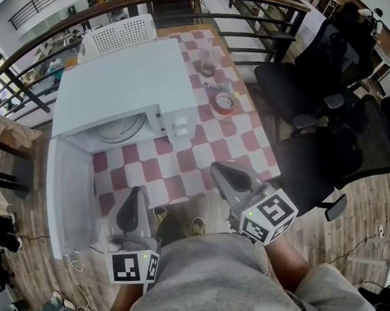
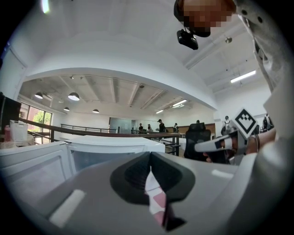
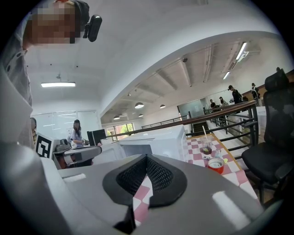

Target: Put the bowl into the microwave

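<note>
The checkered table (image 1: 201, 152) carries the white microwave (image 1: 127, 84) on its left part. The microwave's door (image 1: 67, 197) hangs open toward the person. Behind the microwave stands a white basket (image 1: 119, 33). Inside the microwave's cavity lies a pale round thing, apparently the bowl (image 1: 122, 126). In front of the microwave, the left gripper (image 1: 136, 194) and right gripper (image 1: 223, 173) are both clenched on nothing. Right of the microwave sit a red cup (image 1: 224, 102) and a glass (image 1: 206, 67).

Checkered table (image 1: 181, 177) at centre frame lies open. Microwave (image 1: 127, 84) fills the upper left, its door (image 1: 67, 191) swung out down the left edge. Red container (image 1: 224, 102) and cup (image 1: 207, 67) crowd upper centre; chairs (image 1: 325, 125) wall the right.
</note>
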Tool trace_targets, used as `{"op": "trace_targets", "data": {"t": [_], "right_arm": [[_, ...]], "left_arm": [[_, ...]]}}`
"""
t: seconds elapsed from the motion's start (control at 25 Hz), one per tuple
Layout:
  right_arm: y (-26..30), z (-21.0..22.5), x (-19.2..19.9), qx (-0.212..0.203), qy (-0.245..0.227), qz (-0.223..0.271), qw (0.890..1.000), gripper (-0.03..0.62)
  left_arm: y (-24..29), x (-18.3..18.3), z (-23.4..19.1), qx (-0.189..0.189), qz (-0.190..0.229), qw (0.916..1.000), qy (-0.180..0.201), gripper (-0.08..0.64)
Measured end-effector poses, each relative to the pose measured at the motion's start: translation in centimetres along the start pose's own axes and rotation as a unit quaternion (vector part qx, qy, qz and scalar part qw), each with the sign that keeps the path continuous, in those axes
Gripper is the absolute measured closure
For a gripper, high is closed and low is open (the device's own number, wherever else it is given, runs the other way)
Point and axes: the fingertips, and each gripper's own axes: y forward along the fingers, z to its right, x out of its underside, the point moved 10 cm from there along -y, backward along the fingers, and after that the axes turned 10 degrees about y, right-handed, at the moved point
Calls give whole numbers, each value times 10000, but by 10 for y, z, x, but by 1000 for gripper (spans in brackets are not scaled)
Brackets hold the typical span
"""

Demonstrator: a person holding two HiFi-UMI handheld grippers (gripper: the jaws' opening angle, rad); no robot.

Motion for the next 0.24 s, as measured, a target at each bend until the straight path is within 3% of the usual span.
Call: {"op": "trace_targets", "data": {"t": [0.24], "right_arm": [[3,-7,1,-1,-48,-16,10000,592]], "left_arm": [[-3,-1,-2,84,27,9999,110,549]]}}
